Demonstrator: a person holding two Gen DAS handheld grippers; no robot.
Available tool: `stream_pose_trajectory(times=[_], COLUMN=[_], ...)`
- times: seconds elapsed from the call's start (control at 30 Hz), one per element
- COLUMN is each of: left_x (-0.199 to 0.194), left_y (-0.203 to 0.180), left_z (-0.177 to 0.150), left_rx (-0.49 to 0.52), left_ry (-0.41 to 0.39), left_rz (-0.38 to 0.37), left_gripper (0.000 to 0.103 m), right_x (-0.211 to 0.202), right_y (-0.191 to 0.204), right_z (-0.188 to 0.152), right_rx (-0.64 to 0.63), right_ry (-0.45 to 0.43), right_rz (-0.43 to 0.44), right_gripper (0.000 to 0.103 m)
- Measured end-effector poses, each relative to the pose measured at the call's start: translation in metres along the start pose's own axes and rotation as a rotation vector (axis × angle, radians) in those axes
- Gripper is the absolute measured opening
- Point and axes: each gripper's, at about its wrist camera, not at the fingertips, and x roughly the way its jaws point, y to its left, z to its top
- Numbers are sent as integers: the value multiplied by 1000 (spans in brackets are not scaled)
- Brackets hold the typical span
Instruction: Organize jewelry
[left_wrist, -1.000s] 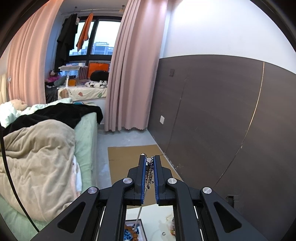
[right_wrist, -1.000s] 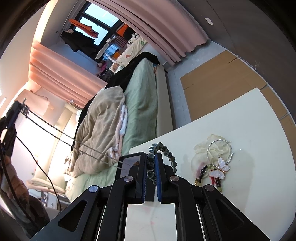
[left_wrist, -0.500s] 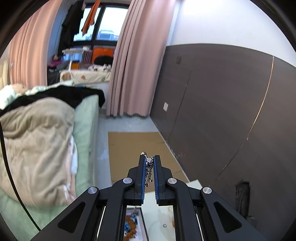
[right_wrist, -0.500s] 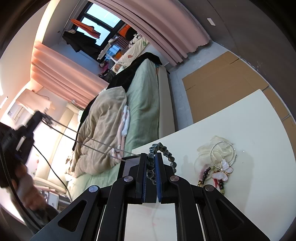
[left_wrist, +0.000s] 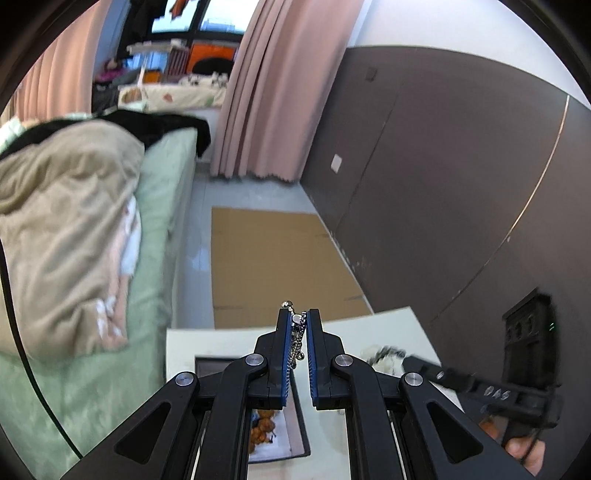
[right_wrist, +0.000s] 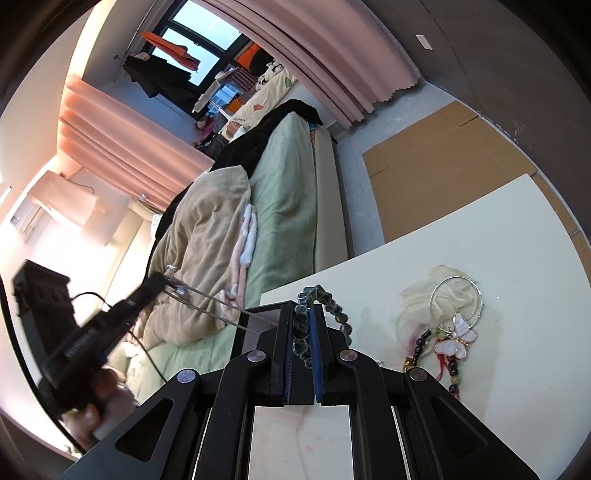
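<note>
We hold left gripper (left_wrist: 298, 320) clenched on thin silver chain (left_wrist: 296, 341), above tray (left_wrist: 295, 435) on table (left_wrist: 388, 321)

Right gripper (right_wrist: 303, 320) clenched on dark bead bracelet (right_wrist: 332, 306), just beside tray (right_wrist: 258, 314)

More jewelry: butterfly hoop (right_wrist: 456, 301) plus bead strands on cloth (right_wrist: 436, 291), right of tray

We judge chain light, limp, slippery, prone to tangle; best pinched near clasp

Bracelet flexible, beads hard, round; grip across beads, not cord

Hoop thin, charm likely fragile
</note>
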Motion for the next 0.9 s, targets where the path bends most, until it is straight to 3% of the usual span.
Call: stream_pose_trajectory(times=[0.47, 0.5, 0.57, 0.6, 0.63, 0.73, 0.9], left_x=[55, 56, 50, 44, 38, 19, 5], left_y=[21, 22, 28, 31, 35, 47, 70], left_z=[-31, -30, -28, -27, -25, -19, -17], left_rx=[-119, -125, -142, -151, -159, -182, -241], left_ry=[205, 219, 208, 187, 164, 110, 92], left_rz=[-73, -77, -83, -83, -82, -71, -43], left_gripper=[10, 17, 41, 60, 68, 69, 69], right_x=[5, 6, 10, 13, 15, 27, 52], right_y=[22, 24, 29, 31, 33, 42, 54], right_z=[-5, -6, -8, -8, -9, -12, -19], right_rx=[-19, -20, -21, -22, -23, -38, -50], right_ry=[-45, -45, -43, -38, -34, -16, 29], right_rz=[54, 59, 75, 85, 92, 104, 143], right_gripper=[10, 10, 10, 10, 10, 10, 10])
